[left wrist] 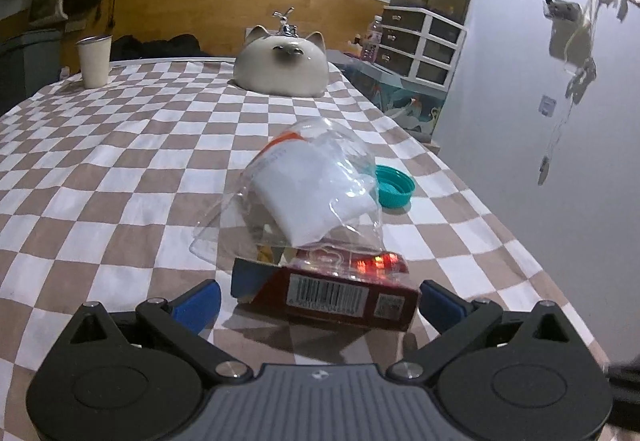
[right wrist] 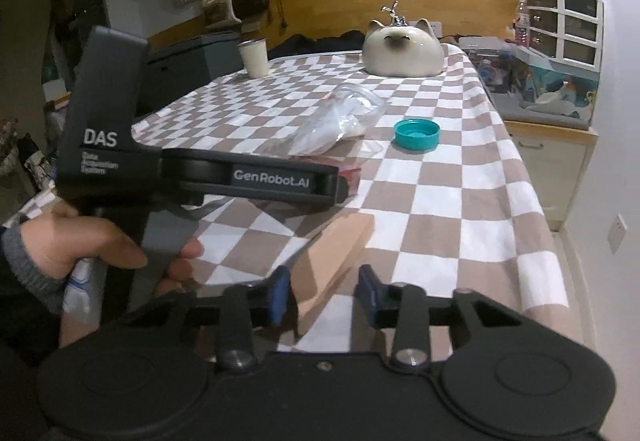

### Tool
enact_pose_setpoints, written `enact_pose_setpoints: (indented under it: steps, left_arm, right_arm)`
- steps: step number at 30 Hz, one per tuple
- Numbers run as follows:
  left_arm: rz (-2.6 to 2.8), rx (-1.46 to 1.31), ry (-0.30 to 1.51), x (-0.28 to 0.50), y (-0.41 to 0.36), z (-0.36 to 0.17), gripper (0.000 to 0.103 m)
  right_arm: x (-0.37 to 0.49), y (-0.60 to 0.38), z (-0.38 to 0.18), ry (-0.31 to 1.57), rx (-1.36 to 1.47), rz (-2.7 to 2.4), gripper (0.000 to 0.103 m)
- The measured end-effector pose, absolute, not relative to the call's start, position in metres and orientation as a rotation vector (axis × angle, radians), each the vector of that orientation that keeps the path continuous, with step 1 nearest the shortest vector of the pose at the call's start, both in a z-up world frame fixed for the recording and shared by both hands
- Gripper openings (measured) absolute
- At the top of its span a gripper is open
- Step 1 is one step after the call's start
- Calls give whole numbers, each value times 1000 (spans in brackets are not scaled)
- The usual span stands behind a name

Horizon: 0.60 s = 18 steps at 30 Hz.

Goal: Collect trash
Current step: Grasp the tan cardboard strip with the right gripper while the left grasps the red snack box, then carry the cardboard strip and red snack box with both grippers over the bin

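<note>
Checkered table [left wrist: 100, 181], red box [left wrist: 332, 293] btwn wide-open left hand-held gripper [left wrist: 320, 301], right hand-held gripper [right wrist: 324, 293] narrowed, empty, near edge

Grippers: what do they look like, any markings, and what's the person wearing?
Both are black, with linkage arms, silver pivot screws and blue pads. The left gripper has a boxy body marked "DAS" and a "GenRobot.AI" label. The hand holding it wears a grey knit cuff. The right gripper shows no lettering.

Table [left wrist: 100, 169]: bears everything listed.
Box [left wrist: 344, 295]: near edge, between the left gripper [left wrist: 320, 301] fingers.
Plastic bag [left wrist: 304, 193]: on the box, extending toward 12 o'clock.
Cap [left wrist: 394, 187]: on the cloth, at 2 o'clock from the box, just beside the bag.
Cat-shaped bowl [left wrist: 282, 67]: far end, 12 o'clock.
Cup [left wrist: 94, 61]: far end, 10 o'clock.
</note>
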<state>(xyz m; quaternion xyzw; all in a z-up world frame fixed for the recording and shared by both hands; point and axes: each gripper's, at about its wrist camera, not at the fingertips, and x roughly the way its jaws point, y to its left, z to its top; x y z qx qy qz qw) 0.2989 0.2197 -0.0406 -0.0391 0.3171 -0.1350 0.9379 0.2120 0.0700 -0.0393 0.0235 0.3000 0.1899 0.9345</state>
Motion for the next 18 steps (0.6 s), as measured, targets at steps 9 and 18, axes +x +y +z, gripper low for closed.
enact_pose_setpoints:
  steps: [9, 18]
  left_arm:
    - [-266, -67, 642, 302, 213, -40, 103]
    - [-240, -2, 649, 304, 203, -42, 92]
  right_arm:
    - [178, 43, -37, 615, 23, 424, 24]
    - [127, 22, -35, 638, -15, 484, 24]
